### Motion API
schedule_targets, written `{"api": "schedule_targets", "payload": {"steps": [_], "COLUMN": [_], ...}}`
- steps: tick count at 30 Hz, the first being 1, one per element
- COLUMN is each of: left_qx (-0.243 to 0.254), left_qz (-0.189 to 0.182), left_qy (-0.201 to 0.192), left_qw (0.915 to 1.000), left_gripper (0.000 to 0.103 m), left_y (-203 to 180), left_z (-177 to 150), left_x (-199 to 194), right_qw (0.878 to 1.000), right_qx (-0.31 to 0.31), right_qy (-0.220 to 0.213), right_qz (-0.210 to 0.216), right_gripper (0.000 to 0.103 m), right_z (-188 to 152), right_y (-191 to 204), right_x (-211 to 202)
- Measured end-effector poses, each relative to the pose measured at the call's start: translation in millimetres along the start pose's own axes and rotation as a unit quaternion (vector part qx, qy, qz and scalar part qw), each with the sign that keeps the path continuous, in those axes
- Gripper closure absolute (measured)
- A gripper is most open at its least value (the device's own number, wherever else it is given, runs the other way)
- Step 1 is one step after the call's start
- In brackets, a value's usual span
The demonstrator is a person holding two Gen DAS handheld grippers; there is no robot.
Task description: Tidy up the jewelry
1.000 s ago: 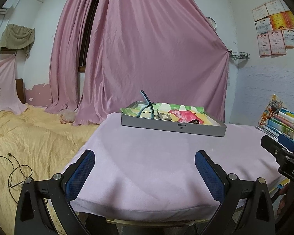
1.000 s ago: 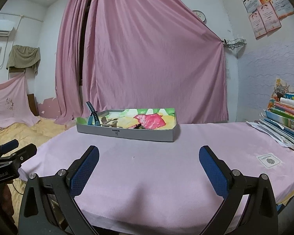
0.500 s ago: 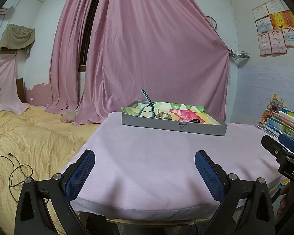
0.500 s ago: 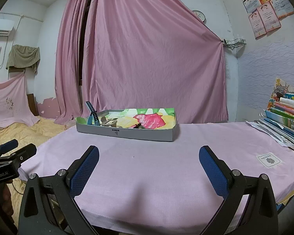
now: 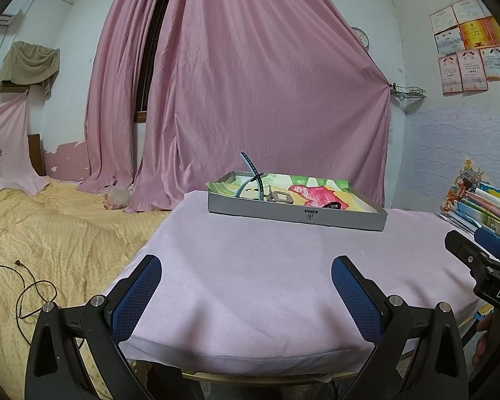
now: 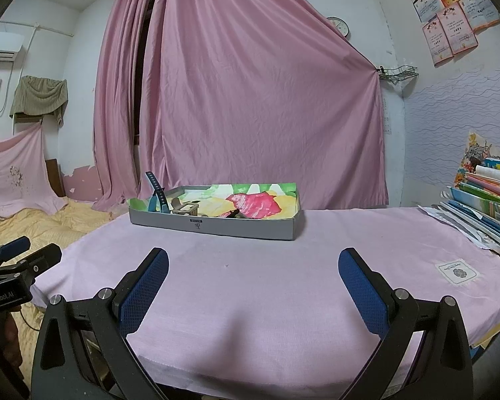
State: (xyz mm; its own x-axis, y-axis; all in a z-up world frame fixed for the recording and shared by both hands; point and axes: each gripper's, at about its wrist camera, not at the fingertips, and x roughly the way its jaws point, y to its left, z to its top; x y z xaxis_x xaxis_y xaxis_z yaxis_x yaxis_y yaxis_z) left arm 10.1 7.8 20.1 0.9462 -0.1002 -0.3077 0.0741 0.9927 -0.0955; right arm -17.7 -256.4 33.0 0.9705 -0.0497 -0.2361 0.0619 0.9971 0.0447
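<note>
A shallow grey box (image 5: 296,215) (image 6: 216,225) with a bright flowered lining stands at the far side of a table under a pink cloth (image 5: 266,266) (image 6: 266,283). Inside it a blue watch strap (image 5: 250,175) (image 6: 156,191) sticks up, beside a small metal piece (image 5: 280,197) (image 6: 185,208) and a dark item (image 5: 333,205). My left gripper (image 5: 246,286) hangs open over the table's near edge, far from the box. Over the near edge too, my right gripper (image 6: 254,281) is open, nothing between its fingers.
A yellow bedspread (image 5: 50,233) with a black cable (image 5: 33,286) lies left of the table. Stacked books (image 6: 483,206) sit at the table's right end, and a white label patch (image 6: 456,270) lies on the cloth. Pink curtains (image 5: 250,83) hang behind.
Both grippers have stayed open and almost still. The views have shifted only slightly.
</note>
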Motion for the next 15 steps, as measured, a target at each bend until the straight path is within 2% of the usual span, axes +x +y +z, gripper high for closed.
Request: {"api": "schedule_targets", "payload": {"steps": [15], "left_qx": [-0.001], "left_qz": [-0.002], "left_qy": [0.002], "left_qw": [1.0], "left_gripper": [0.001], "left_y": [0.1], "left_z": [-0.3], "left_x": [-0.4], "right_qw": [1.0], "right_qx": [0.0], "right_qy": [0.001], "right_qz": [0.0], "right_gripper": [0.003], "right_z": [0.1], "right_y": [0.0], "right_x": [-0.6]}}
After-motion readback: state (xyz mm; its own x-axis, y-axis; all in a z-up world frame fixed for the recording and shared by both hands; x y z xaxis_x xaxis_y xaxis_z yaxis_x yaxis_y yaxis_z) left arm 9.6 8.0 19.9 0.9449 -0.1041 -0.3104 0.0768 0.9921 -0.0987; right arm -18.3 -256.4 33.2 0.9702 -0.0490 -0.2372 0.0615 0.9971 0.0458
